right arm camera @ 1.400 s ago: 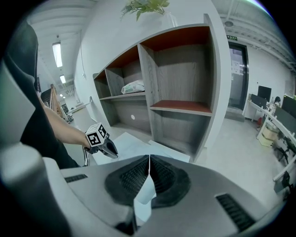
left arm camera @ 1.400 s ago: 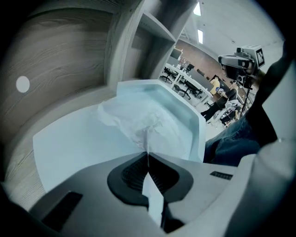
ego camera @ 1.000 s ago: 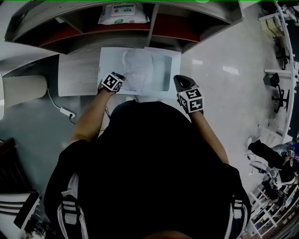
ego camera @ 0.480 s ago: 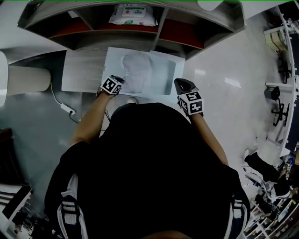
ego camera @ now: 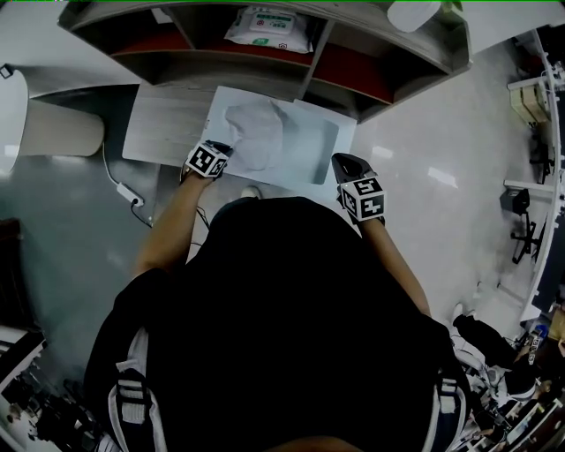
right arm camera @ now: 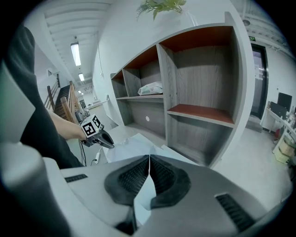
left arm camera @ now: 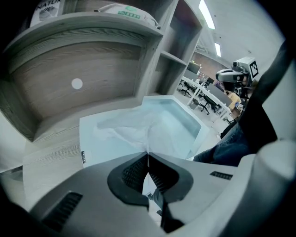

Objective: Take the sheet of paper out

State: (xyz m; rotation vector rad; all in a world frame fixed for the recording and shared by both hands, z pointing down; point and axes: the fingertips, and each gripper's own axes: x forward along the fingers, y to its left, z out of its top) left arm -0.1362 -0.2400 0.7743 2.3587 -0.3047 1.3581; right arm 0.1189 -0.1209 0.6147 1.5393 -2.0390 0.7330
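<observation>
A pale blue clear sleeve (ego camera: 313, 150) lies on the wooden desk (ego camera: 168, 132) below the shelves. A white sheet of paper (ego camera: 254, 132) bulges up, crumpled, out of its left part. My left gripper (ego camera: 224, 150) is shut on the paper's near corner (left arm camera: 138, 132), the sheet running up from between its pads. My right gripper (ego camera: 345, 164) is shut on the sleeve's near right edge (right arm camera: 143, 192). From the right gripper view the left gripper (right arm camera: 102, 139) hangs over the sleeve (right arm camera: 134, 146). In the left gripper view the sleeve (left arm camera: 187, 121) lies flat beyond the paper.
A grey shelf unit (ego camera: 327, 62) with red-lined compartments stands right behind the desk; a pack of wipes (ego camera: 267, 26) lies on a shelf. A white cable and plug (ego camera: 124, 188) hang at the desk's left. A plant (right arm camera: 162, 4) tops the shelves.
The left gripper has risen a little with the paper, and the sheet now stands higher and more crumpled over the sleeve. The right gripper has kept its place.
</observation>
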